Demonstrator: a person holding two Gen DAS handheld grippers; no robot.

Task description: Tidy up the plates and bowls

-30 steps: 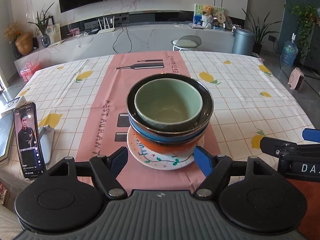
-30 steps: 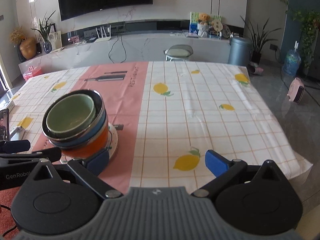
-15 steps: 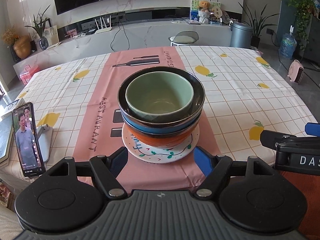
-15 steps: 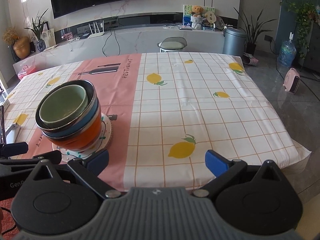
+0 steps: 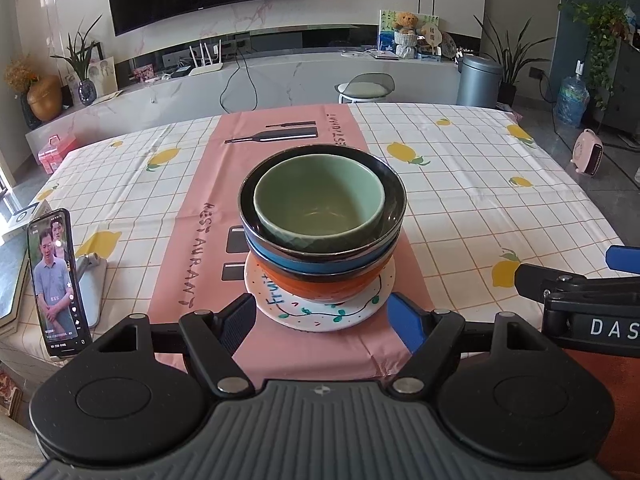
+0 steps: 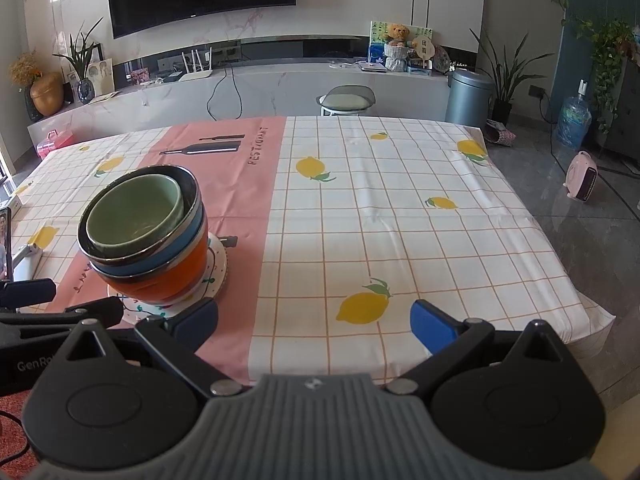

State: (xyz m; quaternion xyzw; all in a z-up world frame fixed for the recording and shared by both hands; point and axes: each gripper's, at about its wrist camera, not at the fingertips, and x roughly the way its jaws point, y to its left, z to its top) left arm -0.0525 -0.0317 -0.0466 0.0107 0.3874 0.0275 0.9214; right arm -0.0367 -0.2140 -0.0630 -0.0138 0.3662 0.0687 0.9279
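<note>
Stack sits on the pink runner (image 5: 200,248) near my edge of the table (image 6: 400,220): green bowl (image 5: 318,200) nested in a black-rimmed bowl (image 5: 394,196), then a blue bowl (image 5: 320,266), then an orange bowl (image 5: 320,284), all on one white plate (image 5: 320,314)

Left gripper (image 5: 320,316) faces the stack with jaws spread, empty, tips just short of the plate rim. Right gripper (image 6: 314,320) jaws also spread, empty, over bare cloth to the stack's right

Risks, my judgement: the green bowl sits off-centre, so a bump could rock it; nudging the plate could drag the runner; the phone (image 5: 56,280) propped at left could topple if my left side swings wide

Count: bowls 4, plates 1, phones 1, grippers 2
</note>
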